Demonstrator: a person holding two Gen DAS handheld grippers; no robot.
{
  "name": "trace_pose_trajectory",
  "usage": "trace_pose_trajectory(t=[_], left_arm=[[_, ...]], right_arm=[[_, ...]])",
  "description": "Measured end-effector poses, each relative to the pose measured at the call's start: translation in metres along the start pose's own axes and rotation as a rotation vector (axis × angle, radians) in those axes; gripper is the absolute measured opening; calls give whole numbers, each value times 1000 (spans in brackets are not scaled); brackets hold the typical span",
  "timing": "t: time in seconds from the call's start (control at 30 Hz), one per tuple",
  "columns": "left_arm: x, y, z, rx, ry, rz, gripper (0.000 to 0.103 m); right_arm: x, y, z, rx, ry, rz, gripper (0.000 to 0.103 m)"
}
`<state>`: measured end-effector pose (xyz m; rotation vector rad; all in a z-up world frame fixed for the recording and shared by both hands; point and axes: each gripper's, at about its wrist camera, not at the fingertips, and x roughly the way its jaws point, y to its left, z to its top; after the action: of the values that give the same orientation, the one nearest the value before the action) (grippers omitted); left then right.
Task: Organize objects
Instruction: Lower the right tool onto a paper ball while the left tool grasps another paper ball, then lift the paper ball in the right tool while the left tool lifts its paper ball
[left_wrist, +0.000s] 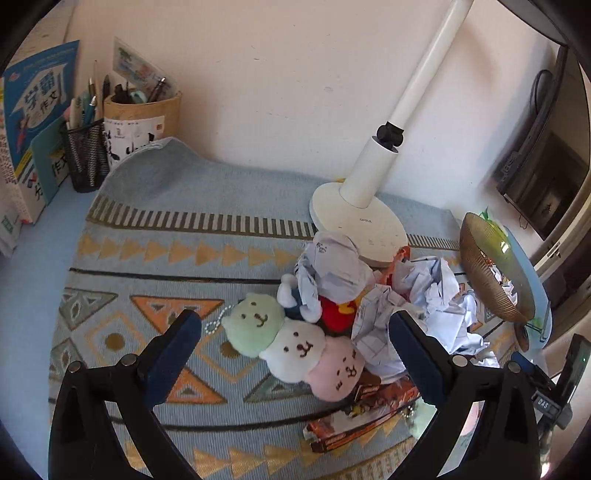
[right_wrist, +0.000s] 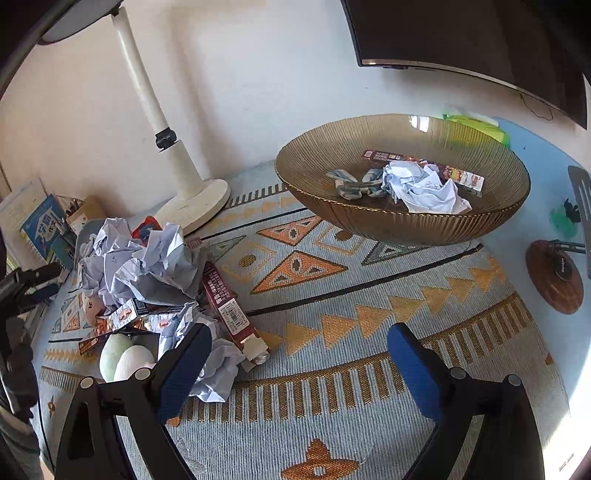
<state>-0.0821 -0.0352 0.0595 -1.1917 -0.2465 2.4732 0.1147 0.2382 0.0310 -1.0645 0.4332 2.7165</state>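
Observation:
A pile lies on the patterned mat (left_wrist: 184, 236): a three-headed plush toy (left_wrist: 291, 343) in green, white and pink, a doll with a grey cap (left_wrist: 334, 273), crumpled paper (left_wrist: 439, 295) and dark red boxes (left_wrist: 365, 413). My left gripper (left_wrist: 295, 332) is open above the plush toy, its jaws to either side. In the right wrist view the crumpled paper (right_wrist: 147, 262) and a red box (right_wrist: 232, 306) lie at left. My right gripper (right_wrist: 299, 350) is open and empty over bare mat (right_wrist: 332, 295). A ribbed golden bowl (right_wrist: 406, 225) holds paper, a box and grey socks.
A white lamp base (left_wrist: 358, 218) stands behind the pile. Pen holders (left_wrist: 88, 158) and books (left_wrist: 33, 122) stand at far left. A dark monitor (right_wrist: 461, 37) hangs above the bowl. A round brown stand (right_wrist: 554, 273) sits at right.

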Motion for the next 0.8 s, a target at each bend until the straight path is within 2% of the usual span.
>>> trace_pose_trajectory(t=[0.17,0.23,0.27,0.33,0.4,0.43,0.5,0.53,0.6,0.7,0.8], left_arm=[[35,-3,24,-6,27,-91,100],[44,-8,26,11,36,-90,100],[47,-10,26,18,38,-96,97],[52,-12,27,15,53,-158,94],[55,-14,26,12,69,-202,82],[56,-15,26,21,73,-194,79],[60,-17,25,38,91,-184,55],[62,-18,25,40,96,-177,55],[60,-17,24,36,87,-176,52],[45,-18,24,42,50,-173,52],[14,-15,25,47,3,-180,52]], right_arm=[[-6,20,-6,-97,-11,46,96],[-2,27,-8,-129,10,58,96],[0,31,-8,-138,23,54,96],[5,34,-8,-118,55,87,96],[13,38,-6,-73,103,160,93],[17,41,-4,-59,124,198,81],[24,47,-3,-41,166,248,71],[27,51,-2,-38,174,227,71],[38,58,-3,-71,196,124,65],[31,64,-3,-96,158,103,57],[3,64,2,-101,84,136,57]])
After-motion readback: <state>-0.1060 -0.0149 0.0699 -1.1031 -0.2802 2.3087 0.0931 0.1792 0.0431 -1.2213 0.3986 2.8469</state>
